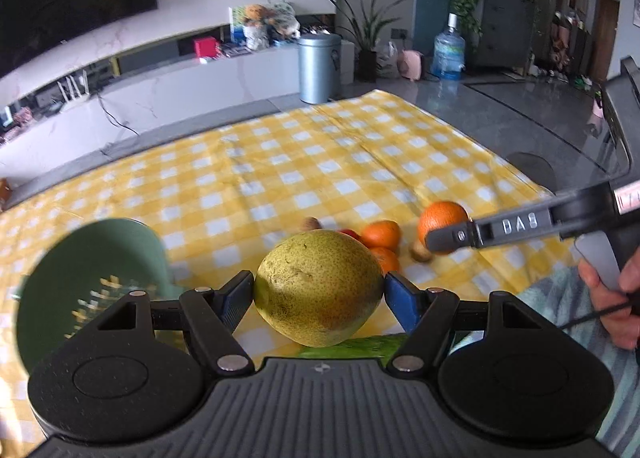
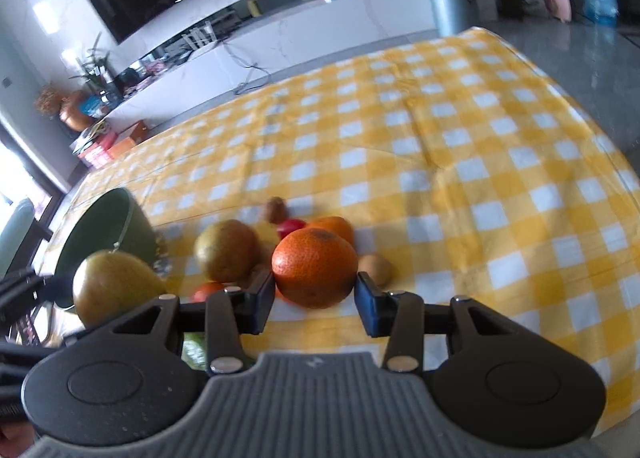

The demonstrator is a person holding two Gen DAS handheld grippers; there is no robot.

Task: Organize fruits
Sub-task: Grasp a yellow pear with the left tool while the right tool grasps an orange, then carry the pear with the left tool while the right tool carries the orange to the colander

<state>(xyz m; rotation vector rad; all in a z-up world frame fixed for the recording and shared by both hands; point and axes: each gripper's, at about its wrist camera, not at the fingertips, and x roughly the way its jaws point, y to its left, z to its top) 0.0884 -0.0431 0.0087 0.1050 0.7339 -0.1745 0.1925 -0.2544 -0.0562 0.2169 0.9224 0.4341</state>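
Left wrist view: my left claw (image 1: 319, 292) is clamped on a speckled green pear (image 1: 318, 287), held above the yellow checked bench (image 1: 280, 161) with the green bowl (image 1: 92, 282) just to its left. My right claw (image 2: 315, 300) is closed around a large orange (image 2: 315, 267) at the edge of the fruit pile (image 2: 280, 234).

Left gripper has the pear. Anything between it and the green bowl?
Nothing visible. The pear is clamped in the left gripper, and the green bowl sits just to its left, mouth open toward the camera, only checkered cloth showing between them.
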